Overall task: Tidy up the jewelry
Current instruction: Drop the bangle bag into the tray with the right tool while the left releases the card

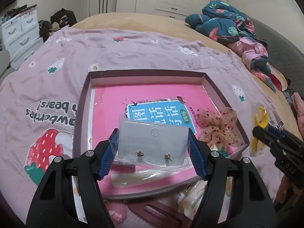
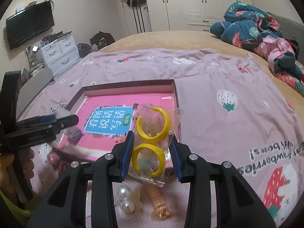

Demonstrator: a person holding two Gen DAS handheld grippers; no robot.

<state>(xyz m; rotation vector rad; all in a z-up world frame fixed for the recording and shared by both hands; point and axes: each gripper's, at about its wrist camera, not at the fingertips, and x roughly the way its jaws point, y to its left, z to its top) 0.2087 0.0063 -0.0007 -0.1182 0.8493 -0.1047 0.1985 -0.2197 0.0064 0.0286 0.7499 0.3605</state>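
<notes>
Bedroom light fell on a pink strawberry-print quilt (image 1: 133, 45) spread over the bed, where a shallow box (image 1: 146, 74) lined with a pink book (image 1: 117, 106) served as our sorting tray. We held the left gripper (image 1: 153, 148) closed on a clear packet of stud earrings (image 1: 152, 144), raised over the near half of the box, its blue pads pinching the packet's two side edges. Our right gripper (image 2: 152, 148) was likewise clamped on a clear bag of yellow hoop earrings (image 2: 152, 133), poised at the box's near right corner (the bag looked crumpled and slack above the jaws). A sequinned pink bow (image 1: 218, 127) already lay inside the box at its right wall, while pearl earrings (image 2: 124, 199) and a peach hair clip (image 2: 157, 203) waited on the quilt below the right gripper. We judged both packets to be mid-delivery; the next move seemed to call for lowering each onto bare pink lining, clear of the bow, before letting go.
</notes>
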